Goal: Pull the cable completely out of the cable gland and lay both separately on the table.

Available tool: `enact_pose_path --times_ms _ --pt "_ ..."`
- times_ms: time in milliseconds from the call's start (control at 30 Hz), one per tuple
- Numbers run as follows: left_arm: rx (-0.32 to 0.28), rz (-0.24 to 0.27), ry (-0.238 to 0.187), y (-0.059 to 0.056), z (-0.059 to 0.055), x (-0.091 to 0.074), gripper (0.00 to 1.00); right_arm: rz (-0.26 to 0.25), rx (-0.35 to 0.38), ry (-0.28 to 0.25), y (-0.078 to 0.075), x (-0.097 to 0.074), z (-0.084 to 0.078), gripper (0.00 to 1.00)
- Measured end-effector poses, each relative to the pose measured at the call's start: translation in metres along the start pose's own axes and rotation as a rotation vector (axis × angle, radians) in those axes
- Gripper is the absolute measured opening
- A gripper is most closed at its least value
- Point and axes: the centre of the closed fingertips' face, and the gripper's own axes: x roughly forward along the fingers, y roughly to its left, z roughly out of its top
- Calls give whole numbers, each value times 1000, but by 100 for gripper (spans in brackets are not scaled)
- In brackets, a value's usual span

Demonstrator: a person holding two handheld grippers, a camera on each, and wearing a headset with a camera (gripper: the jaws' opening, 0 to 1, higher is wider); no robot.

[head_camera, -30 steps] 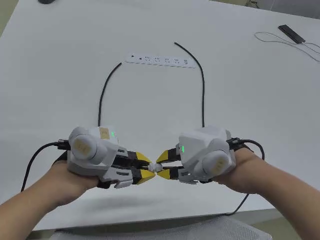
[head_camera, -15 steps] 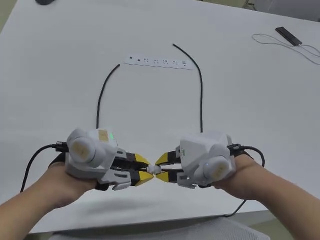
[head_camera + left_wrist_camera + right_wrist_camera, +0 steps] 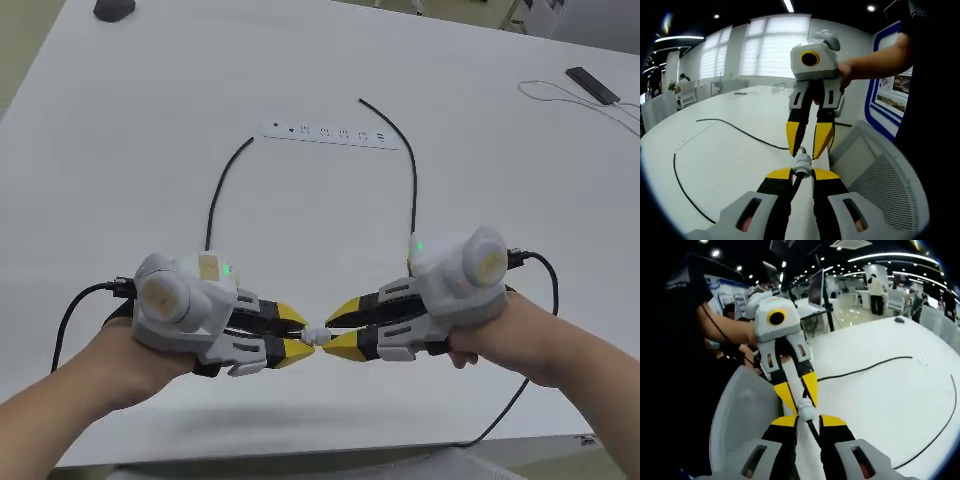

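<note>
Left gripper (image 3: pixel 306 337) and right gripper (image 3: pixel 330 335) meet tip to tip above the near edge of the table (image 3: pixel 150 150) — both sets of fingers clamped on the little white cable gland (image 3: pixel 318 337). The black cable (image 3: pixel 413 190) trails off across the table.

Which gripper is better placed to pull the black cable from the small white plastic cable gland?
Probably the right gripper: the left gripper clamps the gland body, and the cable runs back between the right's jaws.
</note>
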Motion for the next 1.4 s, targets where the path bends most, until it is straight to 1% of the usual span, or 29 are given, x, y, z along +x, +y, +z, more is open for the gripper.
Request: enact_pose_path --times_ms 33,67,100,133,167,200,233,267,300,333,367,433,467,600,700,767,833,900,1033,1100,1167,1200,1233,1267,1300,1333,1367,1400 --pt "-3 0 1 -1 0 0 15 33 77 -4 0 -2 -4 12" --pt "-2 4 3 -3 1 0 15 43 84 -21 -1 -2 -3 13" --pt "1 7 2 -4 3 0 15 70 90 -36 1 -2 -2 13" --pt "-5 6 -3 -6 5 -1 15 137 149 -51 8 -4 -1 13" --pt "-7 5 -7 -7 7 -1 15 147 166 -59 8 -4 -2 13" --pt "-7 2 -11 -9 8 -1 15 141 162 -64 5 -4 -2 14" --pt "-1 1 -5 -11 8 0 15 181 175 -84 7 -4 0 15" --pt "8 3 2 -11 8 0 15 208 181 -89 10 -5 0 13" --pt "17 8 11 -11 7 1 15 238 204 -90 14 -5 0 10" --pt "25 4 16 -12 7 2 15 242 215 -86 12 -4 -2 9" --pt "33 1 21 -12 6 4 14 234 212 -84 8 -2 -4 10" --pt "38 3 29 -11 6 5 14 237 222 -92 9 -2 -3 12" --pt "39 4 32 -11 6 5 15 247 228 -102 9 -2 -2 12" --pt "36 11 24 -11 11 6 15 277 233 -111 13 -4 -1 9" --pt "29 12 26 -11 11 7 15 276 228 -112 14 -4 -1 9" --pt "30 5 32 -13 10 8 14 275 230 -103 15 -3 -2 9" --pt "36 0 34 -14 9 8 14 271 209 -87 18 -3 -3 8" --pt "30 2 34 -14 9 8 14 259 170 -73 21 -2 -3 8" --pt "15 2 41 -13 4 9 14 218 14 -23 23 2 -5 7" --pt "6 -1 47 -13 2 9 14 200 -46 5 20 3 -9 7" --pt "-14 -4 48 -12 -1 10 14 160 -128 43 19 5 -11 7" --pt "-18 -3 46 -12 -1 10 14 152 -145 46 19 5 -11 7" --pt "-40 -2 47 -11 -2 10 14 131 -194 66 18 6 -12 7" --pt "-51 -3 48 -12 -2 10 14 119 -218 80 18 6 -13 7" --pt "-53 -3 51 -12 -3 11 14 90 -275 105 18 7 -14 7" --pt "-52 0 53 -11 -4 11 15 61 -314 114 17 8 -13 7" --pt "-60 2 56 -9 -5 12 15 30 -351 132 16 8 -14 7" --pt "-83 -3 55 -10 -5 12 15 -3 -414 150 17 9 -15 7"
